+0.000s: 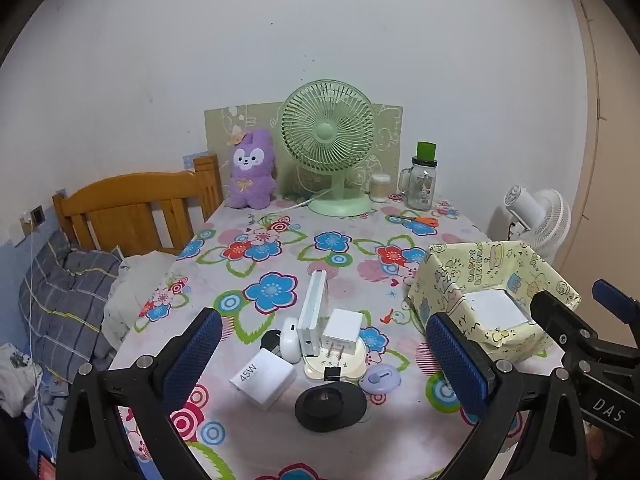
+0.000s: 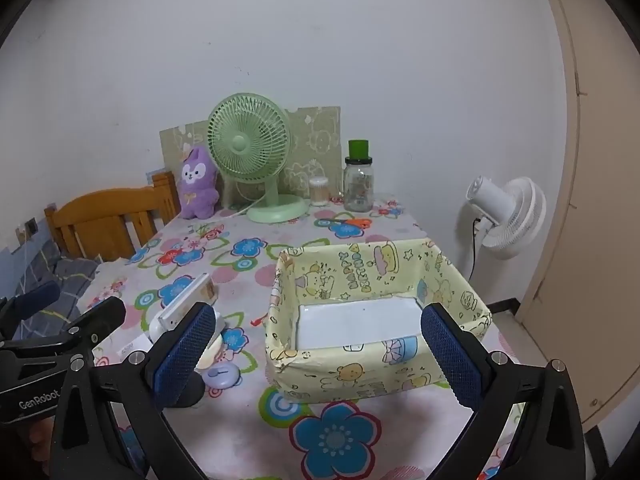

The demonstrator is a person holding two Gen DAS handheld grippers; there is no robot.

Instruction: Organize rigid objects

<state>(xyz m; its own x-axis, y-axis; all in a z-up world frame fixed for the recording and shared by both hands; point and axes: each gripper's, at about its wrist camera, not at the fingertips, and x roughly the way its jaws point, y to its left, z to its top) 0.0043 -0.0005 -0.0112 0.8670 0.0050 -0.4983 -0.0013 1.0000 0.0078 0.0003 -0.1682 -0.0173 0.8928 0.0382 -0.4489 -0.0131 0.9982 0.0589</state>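
both grippers, left (image 1: 324, 364) and right (image 2: 316, 356), hover with jaws wide apart, holding nothing. the chargers (image 1: 304, 344) sit clustered on the table (image 1: 280, 264), at nine o'clock of the box (image 2: 376, 280), which looks empty; sorting appears not yet begun.

We are seeing a flowered tablecloth (image 1: 304, 240), a pale yellow cartoon-printed box (image 2: 360, 372), a green fan (image 1: 328, 132) and a purple plush (image 1: 252, 168).

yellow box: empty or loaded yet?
Empty. The right wrist view shows only the bare white floor of the box; the chargers are still on the table.
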